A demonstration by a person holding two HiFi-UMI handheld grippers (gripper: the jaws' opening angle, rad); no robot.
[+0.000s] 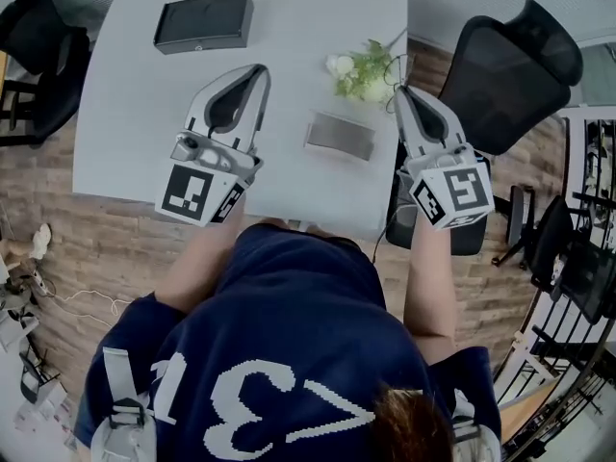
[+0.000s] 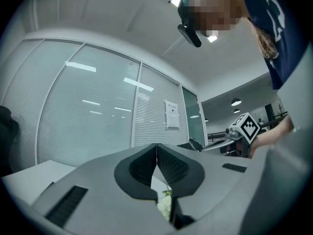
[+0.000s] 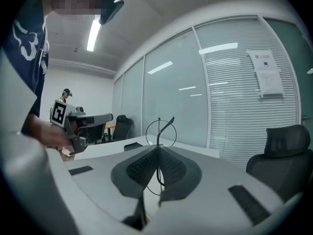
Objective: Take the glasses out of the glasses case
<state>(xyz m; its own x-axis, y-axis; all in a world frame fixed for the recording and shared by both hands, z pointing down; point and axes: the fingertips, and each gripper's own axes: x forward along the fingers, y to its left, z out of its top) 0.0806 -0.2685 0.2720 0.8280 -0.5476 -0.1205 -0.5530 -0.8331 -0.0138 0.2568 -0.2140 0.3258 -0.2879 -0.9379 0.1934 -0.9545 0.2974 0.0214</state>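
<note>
A black box-like case (image 1: 204,22) lies closed at the table's far left. A flat grey case (image 1: 340,135) lies closed at the middle, between my two grippers. My left gripper (image 1: 261,69) is held over the table left of the grey case, jaws shut with nothing in them (image 2: 156,150). My right gripper (image 1: 398,91) hovers at the table's right edge beside the flowers, jaws also shut and empty (image 3: 157,151). No glasses are visible in any view. Neither gripper touches a case.
A small vase of white flowers (image 1: 362,70) with a thin wire hoop (image 3: 159,129) stands just behind the grey case, near the right gripper. A black office chair (image 1: 510,61) stands right of the table (image 1: 144,133). The person's torso fills the near side.
</note>
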